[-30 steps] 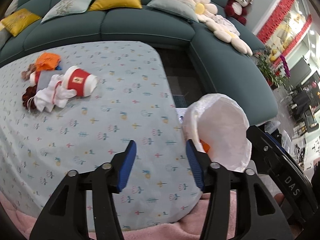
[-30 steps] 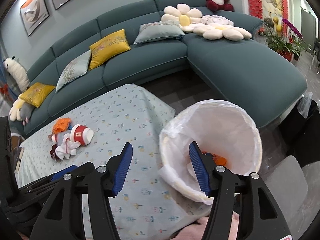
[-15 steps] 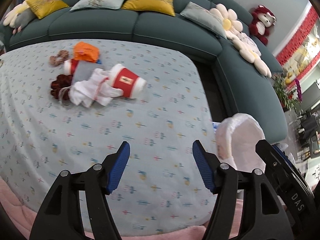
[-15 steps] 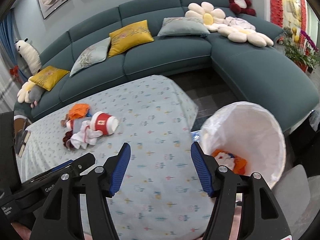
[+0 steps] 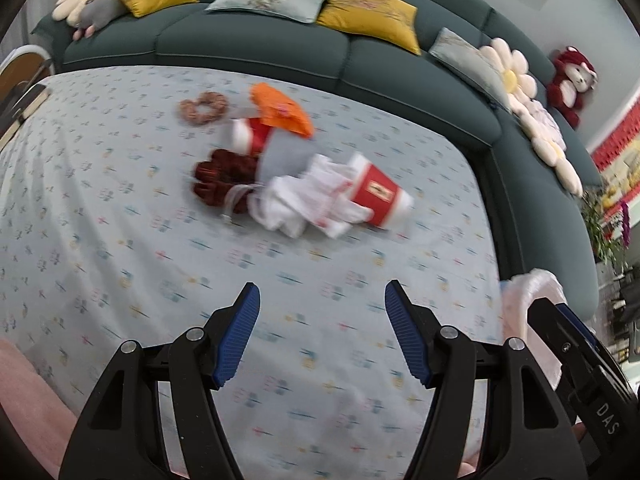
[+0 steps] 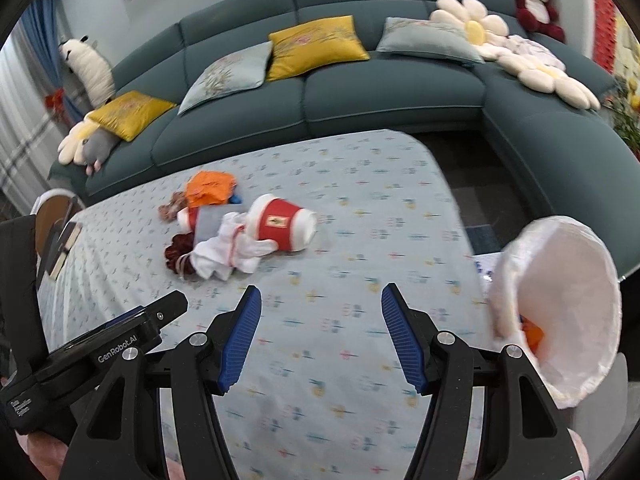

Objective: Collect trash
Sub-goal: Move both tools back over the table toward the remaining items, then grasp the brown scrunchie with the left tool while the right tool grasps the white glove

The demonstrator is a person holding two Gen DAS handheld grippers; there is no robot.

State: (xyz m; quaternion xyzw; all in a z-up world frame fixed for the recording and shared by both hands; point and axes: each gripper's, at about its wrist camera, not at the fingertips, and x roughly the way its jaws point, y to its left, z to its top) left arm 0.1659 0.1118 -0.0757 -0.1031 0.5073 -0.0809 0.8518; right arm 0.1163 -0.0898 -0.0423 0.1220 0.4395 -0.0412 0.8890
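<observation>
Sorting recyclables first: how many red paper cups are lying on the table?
2. One red paper cup lies on its side right of the pile; another cup sits partly under the grey card. More may be hidden.

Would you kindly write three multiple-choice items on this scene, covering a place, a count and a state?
1. Where is the lined bin?
A. right of the table
B. on the sofa
C. left of the table

2. How many yellow cushions are on the sofa?
A. one
B. two
C. four

3. How does the red paper cup lie?
A. upright
B. upside down
C. on its side

Answers: 1 A, it stands past the table's right edge. 2 B, one mid-sofa, one at the left end. 3 C, it lies sideways among the trash.
</observation>
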